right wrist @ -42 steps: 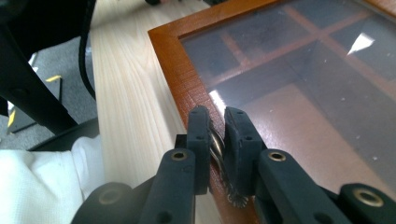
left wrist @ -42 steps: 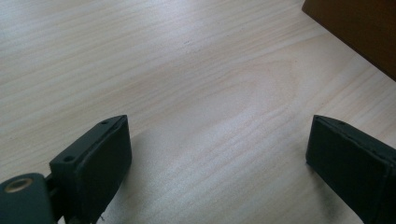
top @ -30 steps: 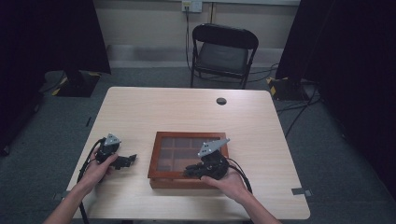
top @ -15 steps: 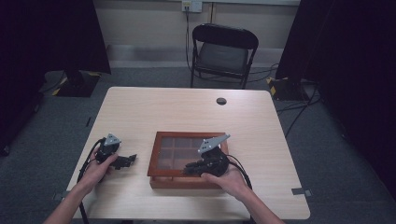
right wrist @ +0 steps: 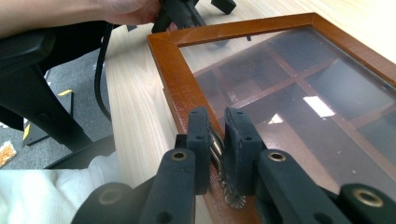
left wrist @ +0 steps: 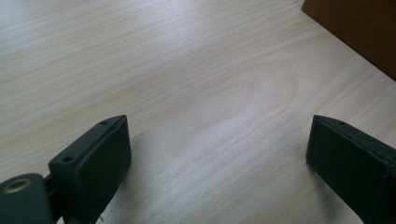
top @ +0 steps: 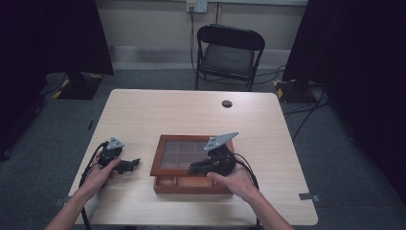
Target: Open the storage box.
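A brown wooden box (top: 191, 185) stands on the table's near half, and its glass-paned lid (top: 184, 152) is tilted up at the front. My right gripper (top: 197, 167) is shut on the small metal clasp (right wrist: 217, 148) on the lid's front edge. In the right gripper view the jaws pinch that clasp against the lid frame (right wrist: 173, 74), and dark compartments show through the glass (right wrist: 303, 93). My left gripper (top: 131, 164) rests on the table left of the box, open, with bare wood between its jaws (left wrist: 217, 158). A corner of the box (left wrist: 359, 28) lies ahead of it.
A small black round disc (top: 227, 103) sits on the light wooden table (top: 163, 115) toward its far edge. A black folding chair (top: 229, 50) stands beyond the table. Cables trail from both grippers toward the near edge.
My right gripper has edged slightly left with the lid's front edge in its grip. The left gripper has stayed still.
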